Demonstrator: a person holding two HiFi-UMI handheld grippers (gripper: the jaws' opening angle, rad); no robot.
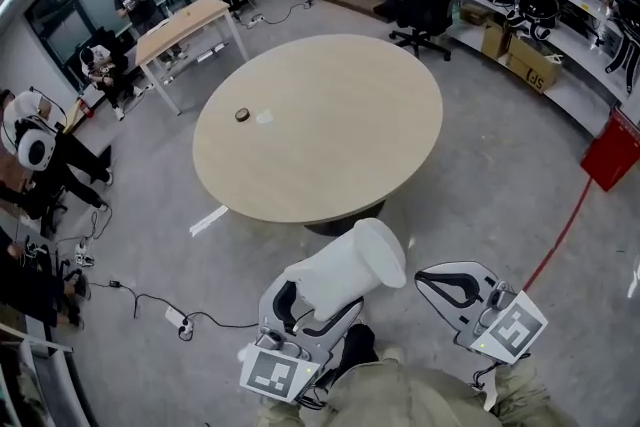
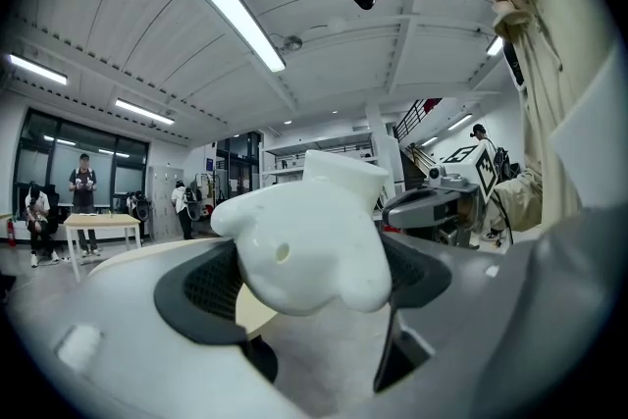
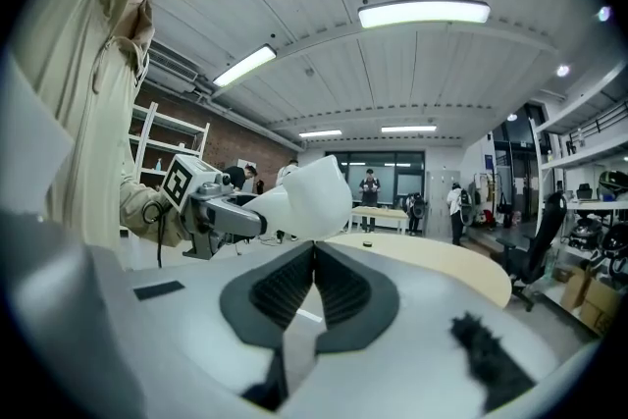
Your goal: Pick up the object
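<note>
- The left gripper [image 1: 312, 307] sits low in the head view, close to the person's body, short of the round bench [image 1: 330, 150].
- Its jaws stand wide and pinch a white moulded object [image 2: 312, 245], one dark ribbed pad on each side of it.
- The object has two rounded lobes and a small hole on the end near the camera. A flat, flared end sticks out past the jaws towards the bench.
- The right gripper [image 3: 312, 255] hangs just beside the left, not touching it. Its jaws are pressed together with nothing between them.
- A small dark round thing [image 1: 242, 115] lies on the far left part of the bench, with a pale patch [image 1: 264, 117] just beside it.
- A black office chair [image 1: 428, 5] stands beyond the bench, and a power strip [image 1: 176, 319] lies on the floor at the left.
</note>
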